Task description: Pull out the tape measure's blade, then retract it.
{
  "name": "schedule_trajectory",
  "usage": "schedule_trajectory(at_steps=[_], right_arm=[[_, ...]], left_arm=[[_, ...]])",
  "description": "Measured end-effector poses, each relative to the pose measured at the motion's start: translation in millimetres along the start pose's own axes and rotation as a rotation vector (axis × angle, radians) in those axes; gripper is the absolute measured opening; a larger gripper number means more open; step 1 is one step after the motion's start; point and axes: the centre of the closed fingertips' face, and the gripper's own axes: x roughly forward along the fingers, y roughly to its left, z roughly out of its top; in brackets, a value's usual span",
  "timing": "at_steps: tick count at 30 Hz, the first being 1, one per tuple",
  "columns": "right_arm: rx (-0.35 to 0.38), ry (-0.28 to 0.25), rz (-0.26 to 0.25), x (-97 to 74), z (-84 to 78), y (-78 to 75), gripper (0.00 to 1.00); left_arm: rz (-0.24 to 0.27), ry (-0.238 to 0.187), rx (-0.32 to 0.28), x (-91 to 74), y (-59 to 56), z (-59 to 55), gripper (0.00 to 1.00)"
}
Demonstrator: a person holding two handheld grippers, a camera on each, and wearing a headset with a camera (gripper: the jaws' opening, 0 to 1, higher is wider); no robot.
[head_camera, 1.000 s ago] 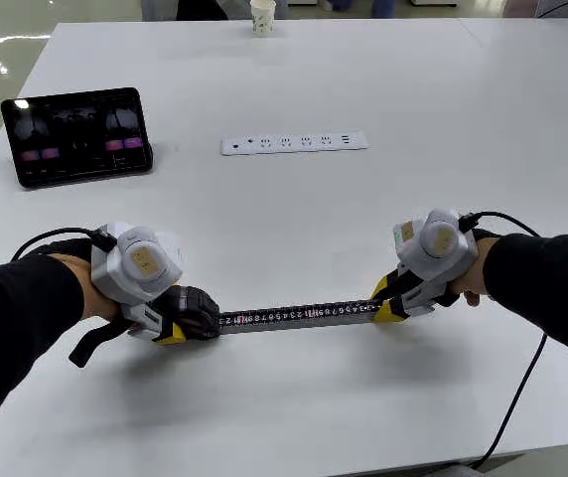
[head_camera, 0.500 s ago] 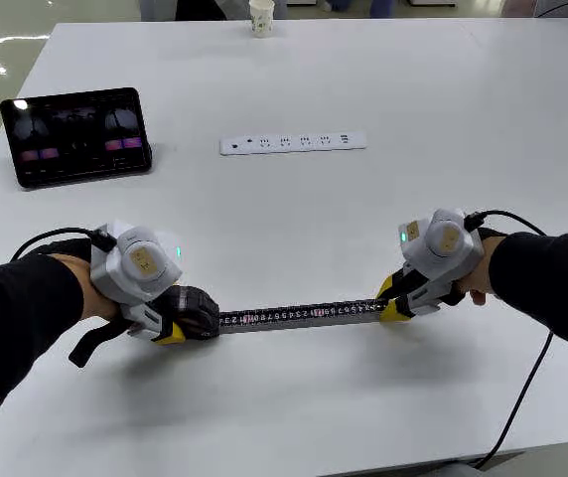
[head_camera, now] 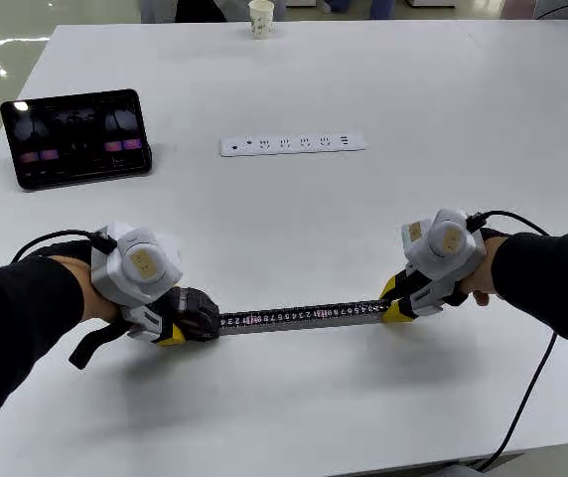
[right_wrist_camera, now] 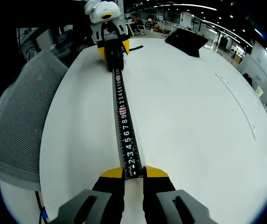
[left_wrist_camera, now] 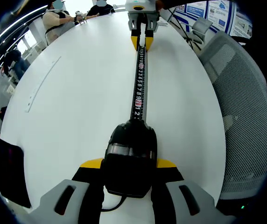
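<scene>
the left gripper (head_camera: pixel 177 330) is closed around the black tape measure case (left_wrist_camera: pixel 129 154), yellow-tipped jaws pressed to its two sides. straight ahead of those jaws the blade (head_camera: pixel 299 317) runs flat along the white table (head_camera: pixel 294 417), its long axis on the line joining the two grippers. at its far end the right gripper (head_camera: pixel 395 304) is pinched nearly shut on the blade's tip (right_wrist_camera: pixel 131 169), a jaw on either side of the strip. so the case lies directly opposite the right gripper, which holds the free end. the pull-out looks done or nearly so; retracting would call for the right gripper to travel along that same line toward the case, keeping the blade straight. beyond both grippers, well apart, lie a power strip (head_camera: pixel 293 143), a tablet (head_camera: pixel 75 134) and, farthest, a paper cup (head_camera: pixel 262 15).
</scene>
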Motion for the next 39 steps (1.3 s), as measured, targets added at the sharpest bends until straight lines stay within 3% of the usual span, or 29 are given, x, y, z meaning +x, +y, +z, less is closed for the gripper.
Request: schedule_trajectory(at_steps=[36, 39], right_arm=[[0.041, -0.004, -0.002, 1.7, -1.8, -1.8, 0.12], [0.036, 0.007, -0.008, 2.0, -1.9, -2.2, 0.12]], left_arm=[[0.007, 0.005, 0.013, 2.5, 0.3, 0.8, 0.33], [0.01, 0.013, 0.035, 1.9, 0.8, 0.3, 0.34]])
